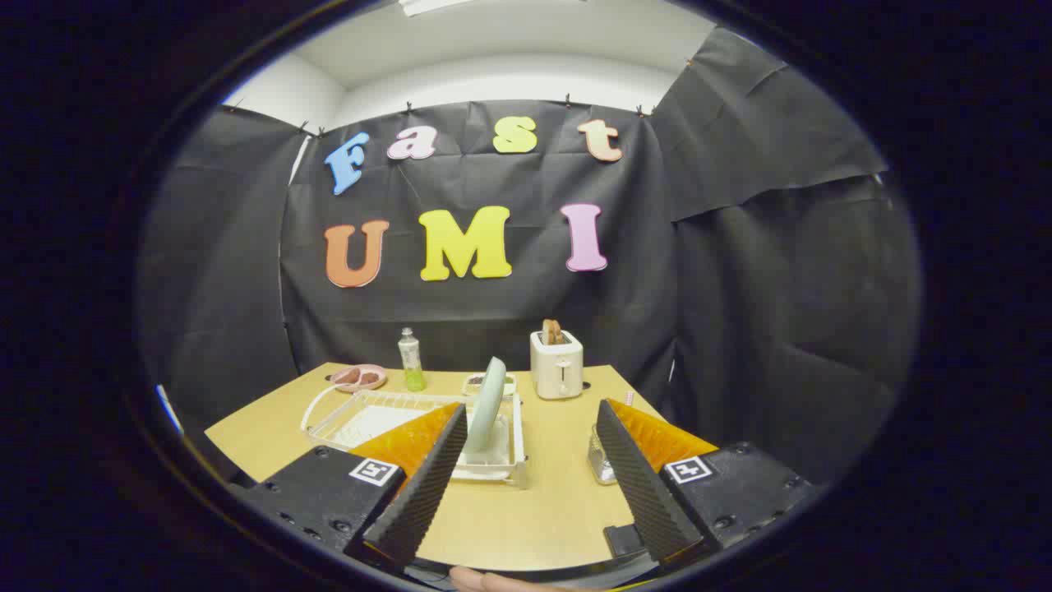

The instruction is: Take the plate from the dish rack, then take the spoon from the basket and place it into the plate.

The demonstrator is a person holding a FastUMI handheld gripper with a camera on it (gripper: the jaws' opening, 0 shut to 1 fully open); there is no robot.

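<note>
**Gripper held open above the table, short of the rack**

The gripper (pixel 526 469) is seen with its fingers spread wide apart, and nothing is held between them; bare tabletop lies in the gap. The plate (pixel 486 403), pale green, is stood on edge in the white dish rack (pixel 394 421), at the rack's right end, just ahead of the left finger and partly hidden by its tip. A small basket (pixel 601 457) is set on the table just beside the right finger's tip; its contents cannot be made out, so the spoon cannot be located. Beyond the rack, a white toaster (pixel 557 364) with bread in its slot is placed near the table's far edge. A green bottle (pixel 411 360) and a pink dish (pixel 359 377) with food are set to the toaster's left. The wooden table (pixel 501 518) is backed by black cloth.
</note>
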